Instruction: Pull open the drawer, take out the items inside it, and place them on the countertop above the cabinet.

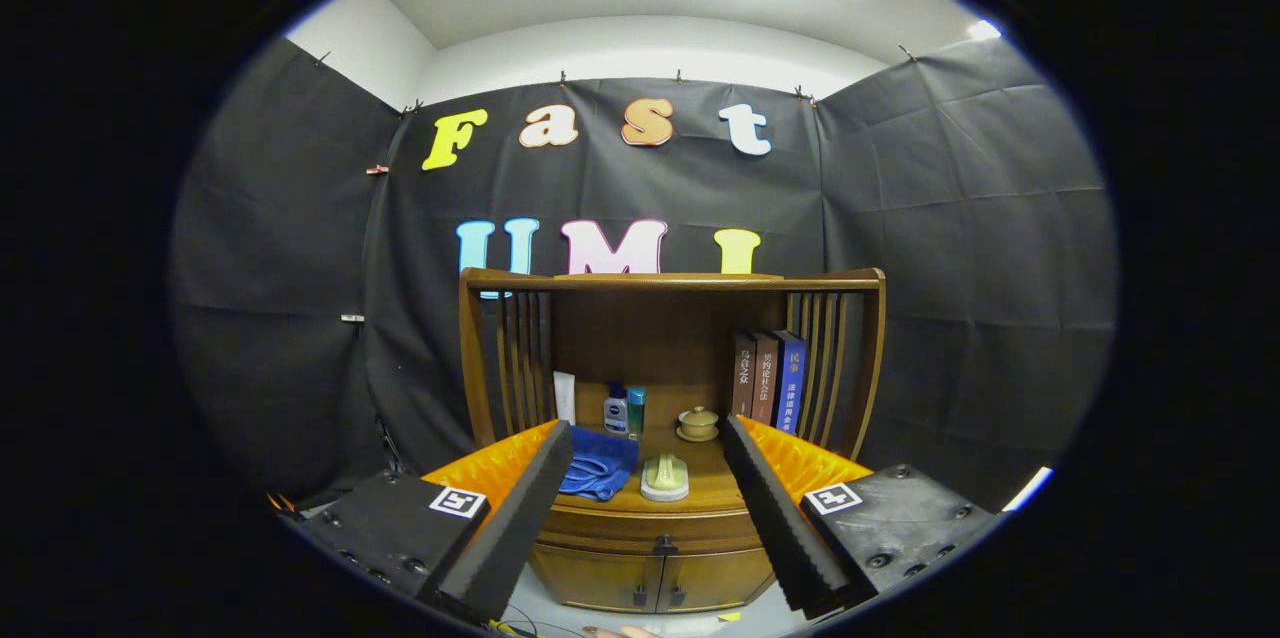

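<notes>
Nearest, the tool (650, 518) is held back from the wooden cabinet (655, 528) with its two fingers (520, 508) spread wide and nothing between them; the cabinet front sits in the gap between the fingertips. There the drawer (650, 524) lies flush with the cabinet front, its small dark pull (664, 546) at the middle, and below it are two lower doors (650, 583), also closed. Just above the drawer is the table (715, 493), the cabinet's top surface, and on it lie a folded blue cloth (600, 463) next to the left finger and, just beside the cloth, a pale soap on a white dish (665, 478). Farther back on the same surface stand a white tube (565, 396), two small bottles (625, 411) and a lidded yellow cup on a saucer (698, 423), with three upright books (768, 380) to the right against the slatted side. What the drawer holds cannot be seen while it is shut. As things lie, this fits either a drawer that still holds its items or one emptied onto the table and pushed closed again; the cloth and the soap dish near the front edge could be such items, but the view does not settle it.
</notes>
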`<state>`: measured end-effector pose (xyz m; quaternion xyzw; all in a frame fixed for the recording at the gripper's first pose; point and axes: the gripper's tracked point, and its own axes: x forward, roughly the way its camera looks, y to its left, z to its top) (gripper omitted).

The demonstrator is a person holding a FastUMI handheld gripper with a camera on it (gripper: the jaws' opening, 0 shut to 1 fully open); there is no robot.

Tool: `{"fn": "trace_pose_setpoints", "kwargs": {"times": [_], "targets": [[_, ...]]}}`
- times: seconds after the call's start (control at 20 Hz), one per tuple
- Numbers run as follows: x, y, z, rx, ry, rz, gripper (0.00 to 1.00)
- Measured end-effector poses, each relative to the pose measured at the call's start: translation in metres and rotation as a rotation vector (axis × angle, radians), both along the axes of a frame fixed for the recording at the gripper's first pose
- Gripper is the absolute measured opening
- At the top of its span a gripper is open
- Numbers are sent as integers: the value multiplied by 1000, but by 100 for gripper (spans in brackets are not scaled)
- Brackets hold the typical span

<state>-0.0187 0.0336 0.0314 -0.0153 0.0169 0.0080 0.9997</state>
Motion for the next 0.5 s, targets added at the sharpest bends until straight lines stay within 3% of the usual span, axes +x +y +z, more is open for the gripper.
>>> {"fn": "trace_pose_setpoints", "kwargs": {"times": [0.5], "targets": [[-7,-3,3,3,1,-11,100]]}}
